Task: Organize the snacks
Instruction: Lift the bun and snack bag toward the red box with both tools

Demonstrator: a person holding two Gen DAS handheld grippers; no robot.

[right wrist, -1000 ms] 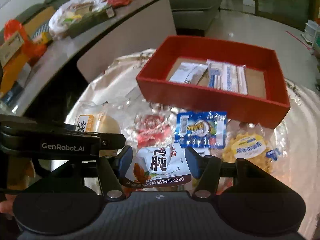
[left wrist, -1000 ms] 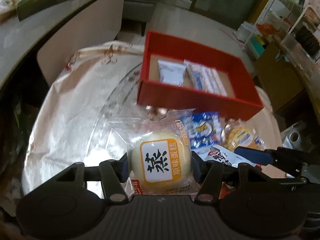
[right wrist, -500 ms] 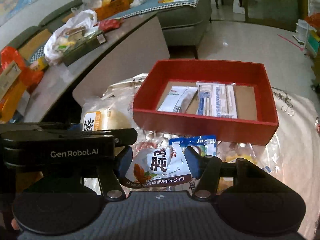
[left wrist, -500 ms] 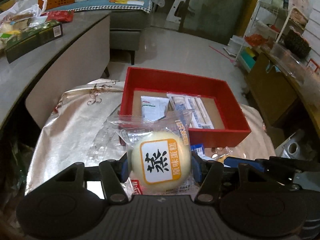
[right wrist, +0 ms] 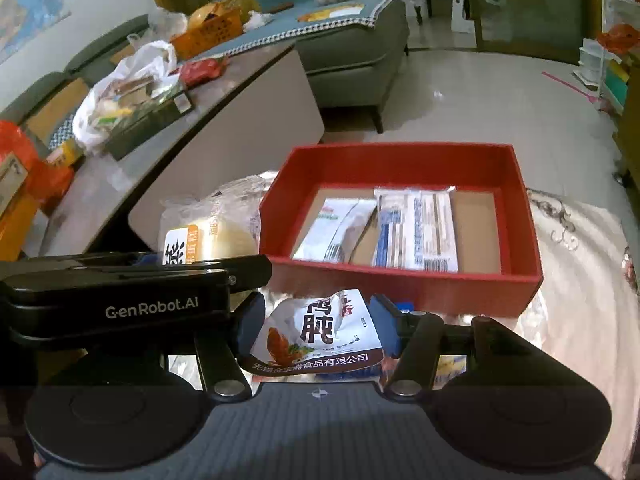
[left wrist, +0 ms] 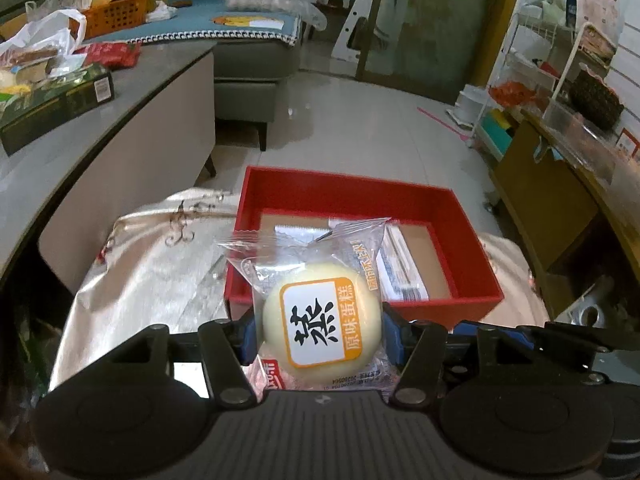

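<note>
While the left claw (left wrist: 320, 330) squeezes the cake (left wrist: 320, 320) and the right claw (right wrist: 316, 330) squeezes the packet (right wrist: 316, 332), both near the box (right wrist: 400, 280), lift over its wall, then let go gently.

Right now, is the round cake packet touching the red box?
Apart. In the right wrist view, the round cake packet, gripped by the left hand-held gripper, sits left of the red box, with tablecloth visible between them.

Cloth-covered table (right wrist: 580, 280), red box (right wrist: 400, 280) on it
</note>
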